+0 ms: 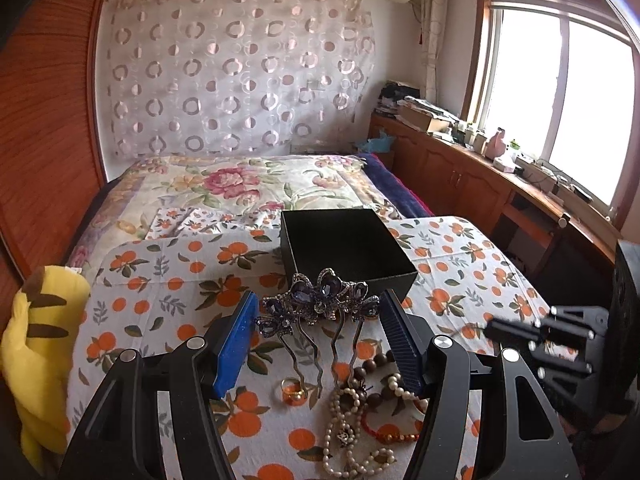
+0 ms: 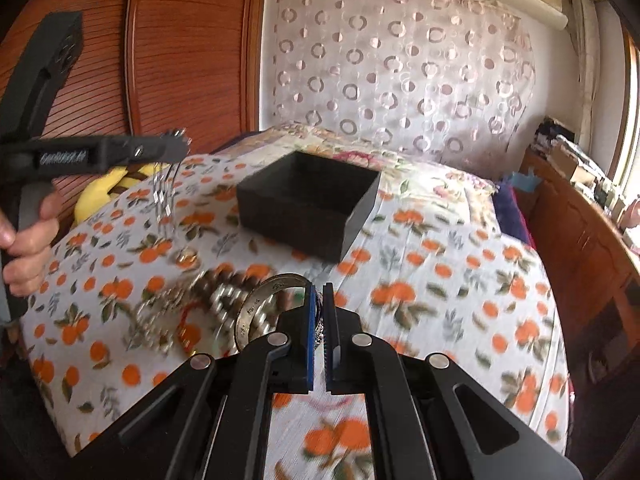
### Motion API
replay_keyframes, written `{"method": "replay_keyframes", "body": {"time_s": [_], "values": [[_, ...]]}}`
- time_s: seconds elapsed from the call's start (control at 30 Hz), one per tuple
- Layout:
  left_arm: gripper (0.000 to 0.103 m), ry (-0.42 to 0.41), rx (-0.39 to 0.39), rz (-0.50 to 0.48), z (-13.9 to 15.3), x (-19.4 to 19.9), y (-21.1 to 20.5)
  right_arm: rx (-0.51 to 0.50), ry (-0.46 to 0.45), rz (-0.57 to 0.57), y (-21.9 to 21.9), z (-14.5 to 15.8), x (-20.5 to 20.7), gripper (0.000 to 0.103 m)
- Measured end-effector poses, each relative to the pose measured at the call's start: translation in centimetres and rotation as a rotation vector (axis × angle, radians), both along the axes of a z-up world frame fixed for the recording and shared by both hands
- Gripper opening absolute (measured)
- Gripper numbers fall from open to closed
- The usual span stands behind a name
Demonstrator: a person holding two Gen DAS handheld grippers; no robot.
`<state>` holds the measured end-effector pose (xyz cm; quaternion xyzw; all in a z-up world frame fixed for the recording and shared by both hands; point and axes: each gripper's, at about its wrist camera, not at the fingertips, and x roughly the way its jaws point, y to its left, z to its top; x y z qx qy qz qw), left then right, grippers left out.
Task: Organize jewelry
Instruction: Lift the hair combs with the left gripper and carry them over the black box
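Observation:
An open black box point(image 1: 346, 246) stands on the orange-print cloth; it also shows in the right wrist view point(image 2: 310, 204). My left gripper point(image 1: 320, 312) has its fingers wide apart around a purple jewelled hair comb point(image 1: 320, 300), which hangs between them above the cloth; in the right wrist view its prongs point(image 2: 164, 196) dangle below the left gripper point(image 2: 176, 146). Whether the pads touch the comb I cannot tell. My right gripper point(image 2: 319, 292) is shut on a silver bangle point(image 2: 260, 304). Pearl and wooden bead strands point(image 1: 352, 412) and a gold ring point(image 1: 292, 390) lie on the cloth.
A yellow plush toy point(image 1: 40, 344) lies at the cloth's left edge. A bed with a floral cover point(image 1: 240, 184) is behind the box. Wooden cabinets point(image 1: 480, 184) run along the right under the window. A wooden wardrobe point(image 2: 180, 52) stands at left.

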<state>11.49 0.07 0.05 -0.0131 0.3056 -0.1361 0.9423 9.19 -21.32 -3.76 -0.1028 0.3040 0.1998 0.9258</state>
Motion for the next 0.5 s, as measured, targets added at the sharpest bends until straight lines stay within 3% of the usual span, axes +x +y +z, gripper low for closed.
{"method": "replay_keyframes", "body": {"time_s": [0.27,0.5], "values": [[0.06,-0.012,0.02,0.008,0.6,2.1,-0.2,-0.02,-0.045,-0.027,1.2,2.0,6.0,0.004],[0.06,-0.02,0.032,0.023,1.3,4.6,-0.5,0.038,-0.001,-0.028,2.3,2.0,11.6,0.004]]}}
